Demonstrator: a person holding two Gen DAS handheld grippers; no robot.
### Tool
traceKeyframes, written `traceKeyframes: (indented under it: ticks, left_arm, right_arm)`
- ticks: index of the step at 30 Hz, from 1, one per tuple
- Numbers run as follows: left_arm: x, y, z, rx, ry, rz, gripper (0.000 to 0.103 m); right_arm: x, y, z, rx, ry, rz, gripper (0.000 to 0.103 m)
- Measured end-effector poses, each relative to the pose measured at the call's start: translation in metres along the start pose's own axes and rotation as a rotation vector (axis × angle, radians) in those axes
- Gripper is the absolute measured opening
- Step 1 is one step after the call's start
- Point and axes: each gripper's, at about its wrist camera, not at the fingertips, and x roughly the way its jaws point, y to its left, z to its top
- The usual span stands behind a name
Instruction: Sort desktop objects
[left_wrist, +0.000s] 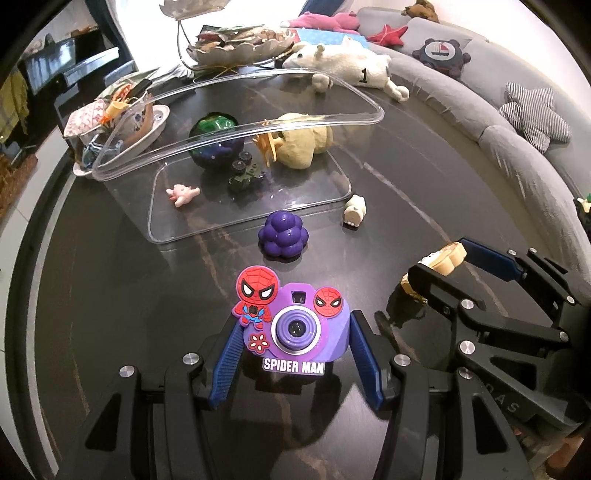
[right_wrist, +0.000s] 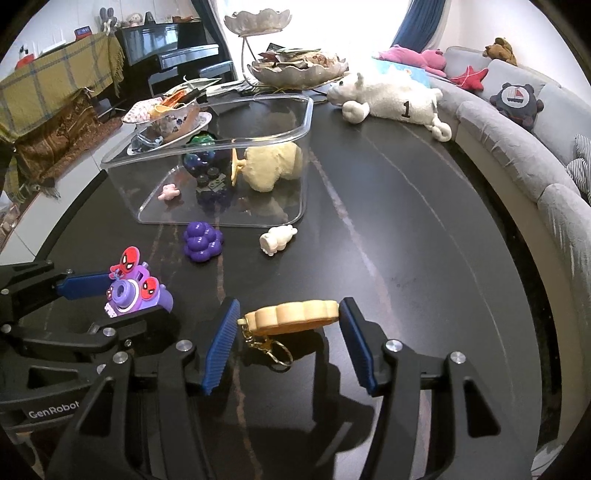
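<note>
My left gripper (left_wrist: 295, 317) is shut on a purple Spider-Man toy camera (left_wrist: 295, 328), its blue pads pressed against both sides of it. In the right wrist view the same camera (right_wrist: 129, 291) sits between the left fingers at the left. My right gripper (right_wrist: 288, 306) is shut on a cream biscuit-shaped keychain (right_wrist: 291, 314), and the gold ring hangs below it over the dark table (right_wrist: 406, 258). A purple grape toy (left_wrist: 283, 238) and a small white figure (left_wrist: 355, 210) lie in front of a clear plastic bin (left_wrist: 255, 206). The bin holds a yellow plush, a toy truck, a dark ball and a pink figure.
A white plush sheep (right_wrist: 391, 99) lies at the table's far side beside a tiered dish (right_wrist: 295, 70). A cluttered plate (right_wrist: 173, 118) stands behind the bin on the left. A grey sofa (right_wrist: 517, 147) curves along the right edge of the table.
</note>
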Motion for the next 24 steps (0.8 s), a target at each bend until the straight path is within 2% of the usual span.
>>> traceKeyframes:
  ticks: [7, 11, 13, 15, 16, 24]
  left_arm:
    - [-0.019, 0.003, -0.004, 0.001, -0.029, 0.002, 0.052]
    - [-0.025, 0.007, 0.005, -0.011, -0.040, 0.002, 0.052]
    - [-0.034, 0.011, -0.011, -0.019, -0.047, 0.004, 0.052]
    - [-0.040, 0.014, -0.004, -0.032, -0.056, 0.007, 0.052]
    - [-0.044, 0.022, -0.016, -0.036, -0.058, 0.006, 0.052]
    - [-0.067, 0.031, -0.009, -0.072, -0.098, 0.010, 0.052]
  right_arm:
    - [-0.015, 0.006, 0.000, 0.013, -0.026, 0.015, 0.053]
    - [-0.025, 0.011, -0.001, 0.018, -0.041, 0.021, 0.053]
    - [-0.031, 0.013, -0.001, 0.020, -0.049, 0.026, 0.053]
    - [-0.037, 0.016, -0.001, 0.020, -0.056, 0.029, 0.053]
    - [-0.039, 0.019, -0.001, 0.019, -0.058, 0.031, 0.053]
    - [-0.057, 0.045, -0.001, -0.020, -0.072, 0.055, 0.053]
